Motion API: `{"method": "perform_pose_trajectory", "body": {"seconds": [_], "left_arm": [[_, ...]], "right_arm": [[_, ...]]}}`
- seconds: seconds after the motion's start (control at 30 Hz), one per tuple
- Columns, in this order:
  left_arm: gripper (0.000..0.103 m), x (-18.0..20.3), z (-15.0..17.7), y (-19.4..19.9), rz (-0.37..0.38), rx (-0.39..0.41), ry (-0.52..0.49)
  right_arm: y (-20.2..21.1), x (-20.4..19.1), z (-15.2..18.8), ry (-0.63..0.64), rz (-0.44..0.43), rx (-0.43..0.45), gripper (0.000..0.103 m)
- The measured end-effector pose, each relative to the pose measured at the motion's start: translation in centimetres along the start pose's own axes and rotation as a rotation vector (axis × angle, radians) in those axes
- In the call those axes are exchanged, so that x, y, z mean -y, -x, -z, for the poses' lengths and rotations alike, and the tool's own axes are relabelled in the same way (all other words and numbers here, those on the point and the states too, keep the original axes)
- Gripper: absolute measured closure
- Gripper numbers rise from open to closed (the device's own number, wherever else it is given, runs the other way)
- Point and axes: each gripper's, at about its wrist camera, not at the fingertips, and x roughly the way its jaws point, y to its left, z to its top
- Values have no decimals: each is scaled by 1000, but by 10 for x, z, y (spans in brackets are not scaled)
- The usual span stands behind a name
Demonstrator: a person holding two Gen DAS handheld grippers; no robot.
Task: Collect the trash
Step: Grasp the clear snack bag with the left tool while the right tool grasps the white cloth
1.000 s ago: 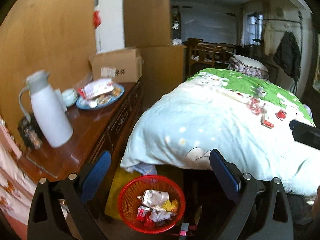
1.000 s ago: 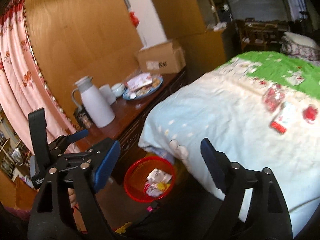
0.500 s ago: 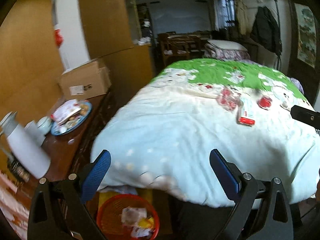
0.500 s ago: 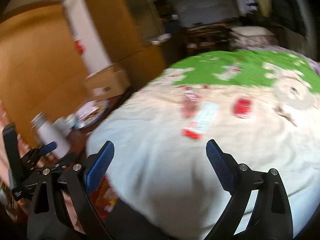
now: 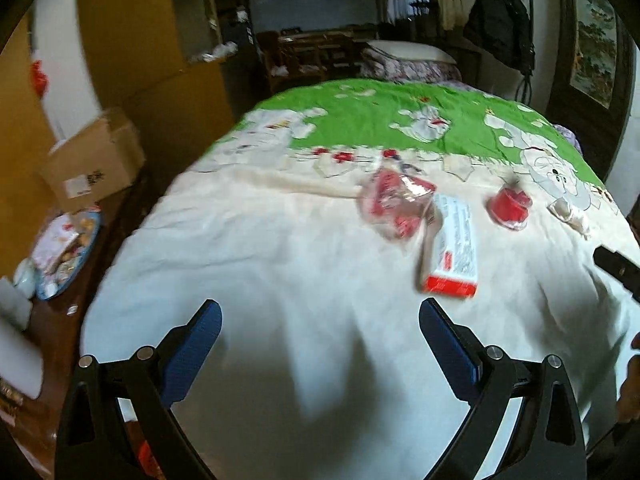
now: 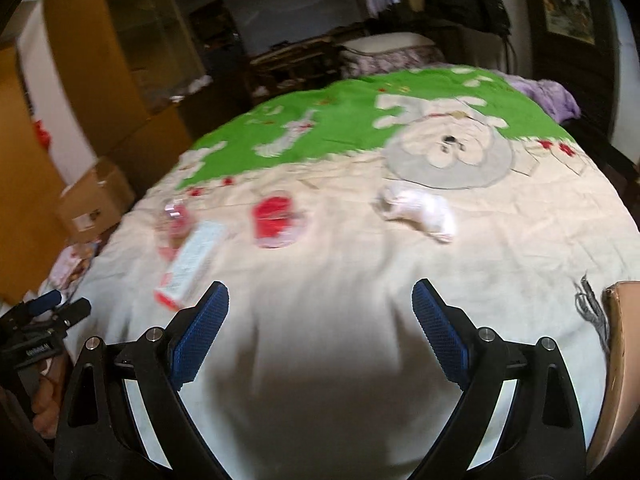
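Here we see the trash strewn on the bed quilt (image 6: 340, 280): from left, a clear red-printed wrapper (image 5: 394, 204), a white-and-red box (image 5: 454, 252), a red wrapper (image 5: 510, 206), a crumpled tissue (image 6: 420, 210). Left claw (image 5: 320, 340) and right claw (image 6: 320, 320) both gape, released, nothing between them.

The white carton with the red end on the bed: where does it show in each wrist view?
Left wrist: the white carton with the red end lies right of centre on the cream bedspread, beyond the right blue finger pad.
Right wrist: the same carton lies left of centre, just beyond the left pad.
Shared landmark: the crumpled red wrapper, to the carton's right in both views.
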Motion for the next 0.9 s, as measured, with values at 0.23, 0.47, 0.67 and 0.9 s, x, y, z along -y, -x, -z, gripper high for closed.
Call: {"method": "perform_pose_trajectory", "body": {"seconds": [0.23,0.47,0.67,0.9], "left_arm": [[6,29,-47,-53,55,-5,-36],[6,41,-71,-99,114,-44,-36],[6,32,-75,-132,157,-63,60],[6,22,-63,-153,159,-83,115]], "right_arm": [[-28,19,-7,-38,20,-2,13],[-41,25,-3,-64,-6,-37,13],[-49,27,-5,-75,-21,-59,12],[-49,35,-5,-124,-47,-30,13]]}}
